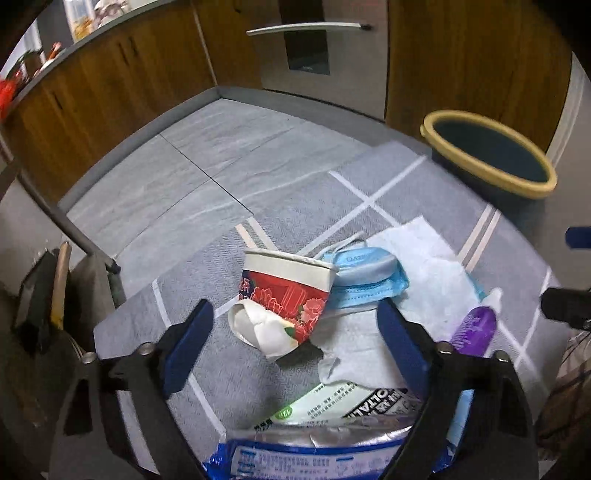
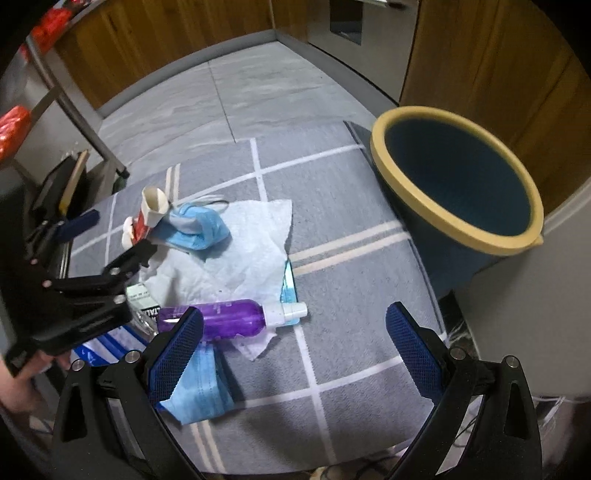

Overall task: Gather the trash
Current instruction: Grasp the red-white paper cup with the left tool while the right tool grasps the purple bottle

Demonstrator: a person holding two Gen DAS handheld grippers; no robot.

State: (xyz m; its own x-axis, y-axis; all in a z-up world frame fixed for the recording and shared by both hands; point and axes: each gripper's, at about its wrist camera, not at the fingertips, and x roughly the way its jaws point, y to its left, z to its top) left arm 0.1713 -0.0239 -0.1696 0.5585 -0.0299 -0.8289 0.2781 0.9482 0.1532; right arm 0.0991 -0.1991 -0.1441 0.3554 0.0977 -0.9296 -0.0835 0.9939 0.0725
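Trash lies on a grey checked rug (image 1: pixel 303 206). A crushed red and white paper cup (image 1: pixel 282 295) lies on its side between and just beyond my left gripper's open blue fingers; the left gripper (image 1: pixel 295 325) is empty. A blue face mask (image 1: pixel 364 280), white tissue (image 1: pixel 424 273), a purple bottle (image 1: pixel 474 328) and printed wrappers (image 1: pixel 332 417) lie around it. A dark blue bin with a yellow rim (image 2: pixel 458 181) stands at the rug's right edge. My right gripper (image 2: pixel 295 332) is open and empty above the rug, beside the purple bottle (image 2: pixel 236 317). The cup (image 2: pixel 147 218) and the left gripper (image 2: pixel 107 243) show at the left.
Wooden cabinets (image 1: pixel 110 88) and a steel appliance with a bar handle (image 1: pixel 306 29) line the far side of the tiled floor. A metal rack leg (image 2: pixel 92 133) and dark flat objects (image 1: pixel 40 295) stand left of the rug. A second blue mask (image 2: pixel 203 391) lies under my right gripper's left finger.
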